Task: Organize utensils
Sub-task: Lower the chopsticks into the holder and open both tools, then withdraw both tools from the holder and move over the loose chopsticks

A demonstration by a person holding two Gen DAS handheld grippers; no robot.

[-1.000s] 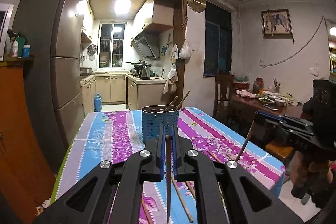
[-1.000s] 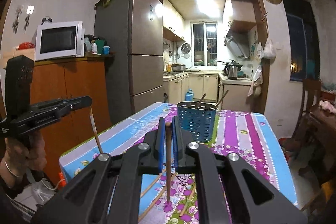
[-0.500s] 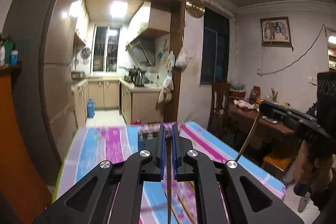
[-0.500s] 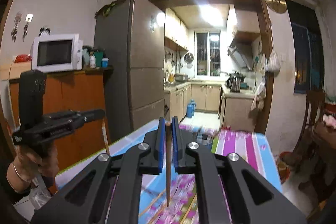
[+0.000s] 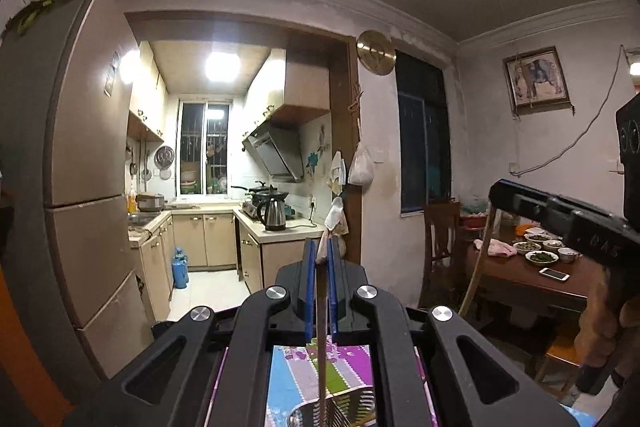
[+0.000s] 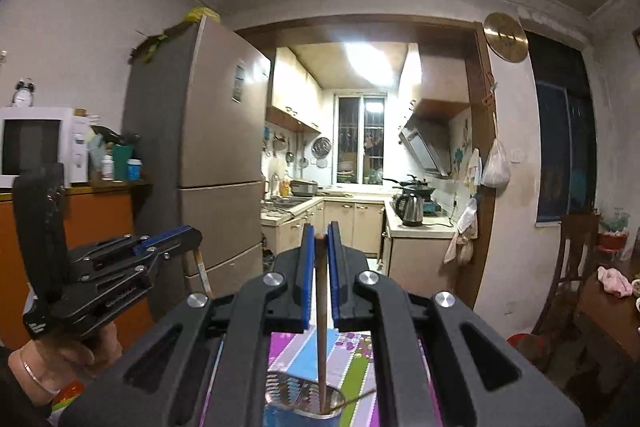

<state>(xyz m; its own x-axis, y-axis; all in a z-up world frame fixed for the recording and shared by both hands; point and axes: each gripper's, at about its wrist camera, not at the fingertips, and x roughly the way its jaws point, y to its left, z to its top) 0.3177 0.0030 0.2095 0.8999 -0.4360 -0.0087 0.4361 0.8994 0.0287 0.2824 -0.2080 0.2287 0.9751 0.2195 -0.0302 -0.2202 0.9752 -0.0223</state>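
In the left wrist view my left gripper (image 5: 320, 247) is shut on a thin wooden chopstick (image 5: 321, 331) that hangs straight down over the perforated utensil holder (image 5: 336, 409) at the bottom edge. The right gripper (image 5: 496, 189) shows at the right, with its own chopstick (image 5: 478, 267) slanting down from it. In the right wrist view my right gripper (image 6: 320, 233) pinches a chopstick (image 6: 321, 323) whose tip reaches into the mouth of the blue holder (image 6: 304, 401). The left gripper (image 6: 192, 233) is at the left, a hand under it, with a chopstick (image 6: 201, 269) hanging from it.
The holder stands on a table with a purple and blue striped cloth (image 5: 292, 375). A tall fridge (image 6: 216, 155) stands to the left, by an orange cabinet with a microwave (image 6: 40, 143). A dark dining table (image 5: 532, 279) with bowls and a chair (image 5: 440, 239) are at the right.
Both grippers rose and moved forward, each still holding its chopstick. The table and holder dropped to the bottom of both views, and the holder now sits under the chopsticks.
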